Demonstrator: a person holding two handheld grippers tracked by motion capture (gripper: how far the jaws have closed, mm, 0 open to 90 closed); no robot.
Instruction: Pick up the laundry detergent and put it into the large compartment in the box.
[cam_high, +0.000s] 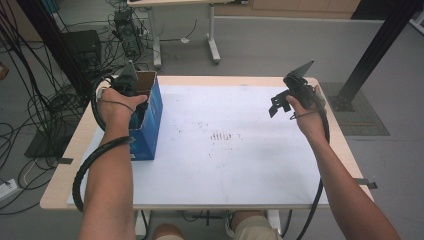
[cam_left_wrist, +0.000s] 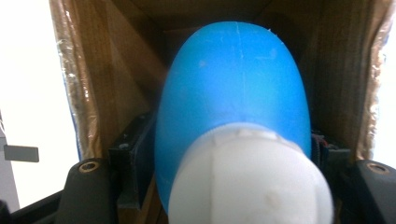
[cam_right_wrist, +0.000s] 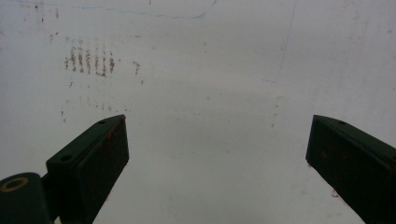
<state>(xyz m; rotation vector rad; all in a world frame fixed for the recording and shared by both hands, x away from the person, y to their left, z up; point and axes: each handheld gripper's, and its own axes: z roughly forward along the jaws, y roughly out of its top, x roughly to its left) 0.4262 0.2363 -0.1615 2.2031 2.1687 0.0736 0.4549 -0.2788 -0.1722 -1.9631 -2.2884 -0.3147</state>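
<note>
A blue bottle (cam_left_wrist: 233, 79) with a white cap (cam_left_wrist: 250, 182) sits inside an open blue cardboard box (cam_high: 151, 122), cap end toward the camera in the left gripper view. My left gripper (cam_high: 136, 92) reaches down into the box at the table's left. Its black pads (cam_left_wrist: 133, 158) lie against both sides of the bottle, and the box's brown inner walls (cam_left_wrist: 105, 84) rise around it. My right gripper (cam_high: 279, 106) hovers over the table's far right, open. Between its jaws (cam_right_wrist: 217, 140) there is only the white sheet.
A white sheet (cam_high: 225, 170) covers most of the wooden table (cam_high: 60, 192), with faint reddish marks (cam_high: 220, 136) near its middle, seen also as reddish marks (cam_right_wrist: 91, 60) in the right gripper view. Cables and equipment (cam_high: 55, 85) crowd the floor at the left. A black post (cam_high: 372, 55) stands at the far right.
</note>
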